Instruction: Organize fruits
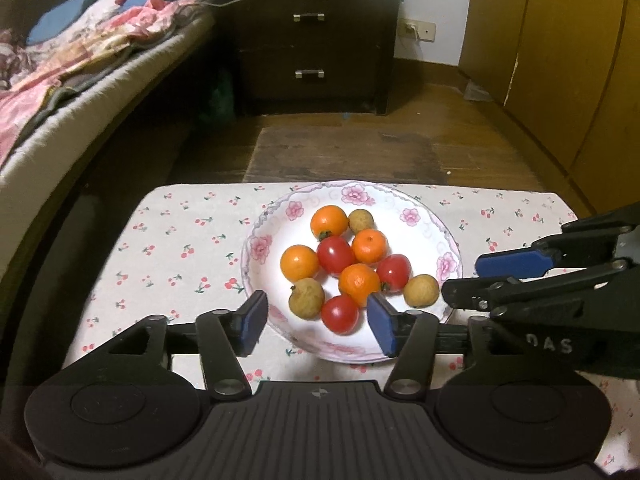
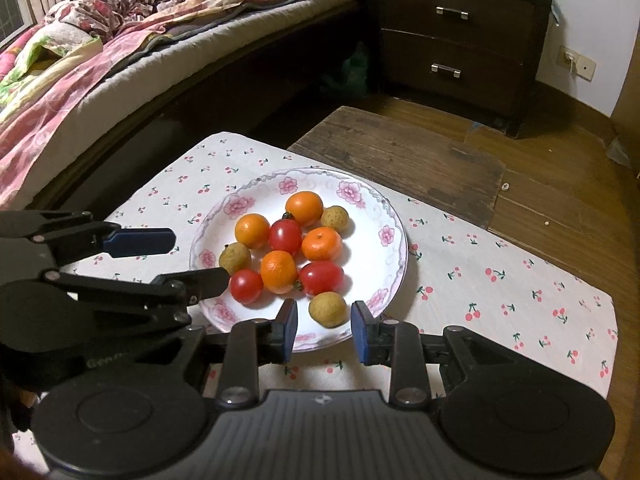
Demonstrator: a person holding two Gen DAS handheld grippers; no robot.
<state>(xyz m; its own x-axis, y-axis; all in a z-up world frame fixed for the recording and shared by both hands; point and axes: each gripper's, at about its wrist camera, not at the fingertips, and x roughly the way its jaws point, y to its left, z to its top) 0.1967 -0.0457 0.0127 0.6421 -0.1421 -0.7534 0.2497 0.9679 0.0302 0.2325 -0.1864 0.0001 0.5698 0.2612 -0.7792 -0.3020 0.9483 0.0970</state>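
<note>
My left gripper (image 1: 318, 322) hangs at the near rim of a flowered plate (image 1: 416, 208), its blue-padded fingers (image 1: 256, 320) spread wide and holding nothing. In the left wrist view the plate fills the middle of the frame, on a cherry-print cloth that covers the table (image 1: 160, 248). On the plate lie four small oranges, three red tomatoes and three brownish longans, bunched and mostly touching. One tomato (image 1: 340, 314) and one longan (image 1: 306, 298) sit in the lower centre, between my left fingers but apart from them.

My right gripper (image 2: 325, 330) comes in from the plate's other side, fingers (image 2: 289, 330) open about as wide as a longan, also empty. In the right wrist view a single longan (image 2: 328, 309) lies just beyond the tips, at the plate's near edge, lower centre of the frame. The left gripper shows at centre left of that view, one finger over the plate's rim beside another longan (image 2: 235, 258).

A bed with rumpled pink covers (image 2: 80, 92) fills the upper left, a dark nightstand (image 2: 460, 40) the upper right.
</note>
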